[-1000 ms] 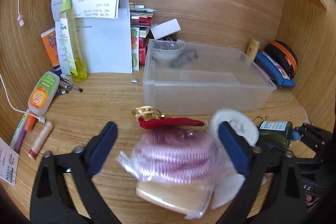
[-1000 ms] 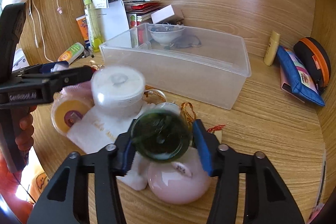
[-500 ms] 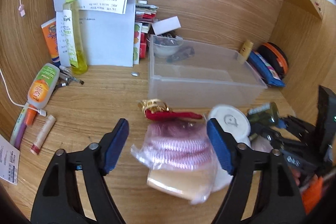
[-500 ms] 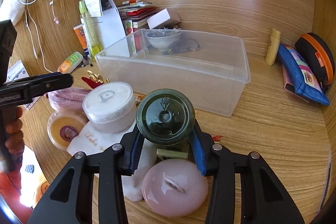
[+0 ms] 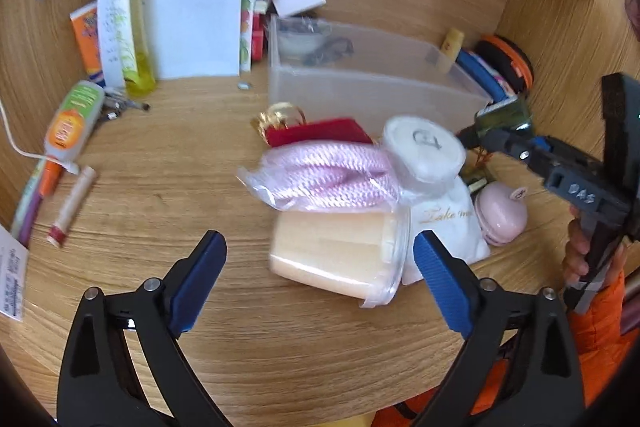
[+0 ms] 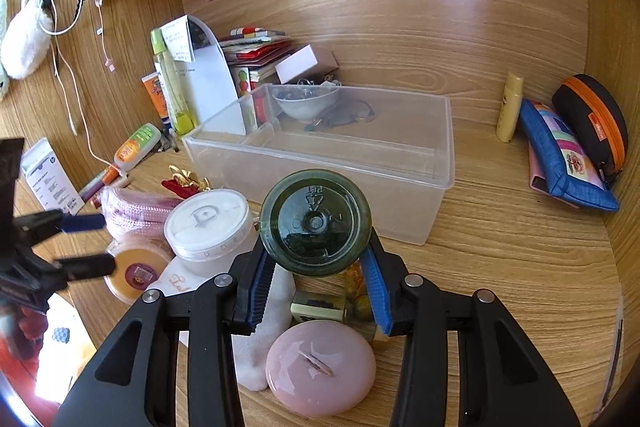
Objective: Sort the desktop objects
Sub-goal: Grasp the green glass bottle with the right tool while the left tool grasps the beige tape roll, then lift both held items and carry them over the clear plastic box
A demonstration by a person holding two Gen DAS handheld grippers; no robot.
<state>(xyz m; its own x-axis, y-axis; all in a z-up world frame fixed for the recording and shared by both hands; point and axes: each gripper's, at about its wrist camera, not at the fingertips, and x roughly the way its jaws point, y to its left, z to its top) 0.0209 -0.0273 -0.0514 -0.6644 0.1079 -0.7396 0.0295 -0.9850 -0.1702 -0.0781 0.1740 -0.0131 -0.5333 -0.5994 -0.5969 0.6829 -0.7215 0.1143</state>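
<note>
right gripper [image 6: 316, 283] is clamped on the dark green bottle [image 6: 316, 221], held off the desk with its moulded base facing the camera, in front of the near wall of the clear plastic bin [image 6: 400, 187]. looks like rigid pet: light, stiff, smooth and round, so it could twist or slip between the pads; the grip across the body near the base looks sound, best kept square. left gripper [image 5: 318, 269] is spread wide and holds nothing, low over the desk just short of the bagged yellowish block [image 5: 336, 255]. the bag film is slick and loose, so i'd take the block by its firm sides, not the film. bagged pink cord [image 5: 328, 177] lies on top of it, soft and likely to slide off. white round tub [image 6: 208, 223] and pink compact [image 6: 320, 367] are rigid, with smooth lids. bin holds a small bowl [image 6: 304, 103] with bits in it i can't make out, plus a dark tangled thing beside it; the rest of the bin floor is bare, so there's room for the bottle.
</note>
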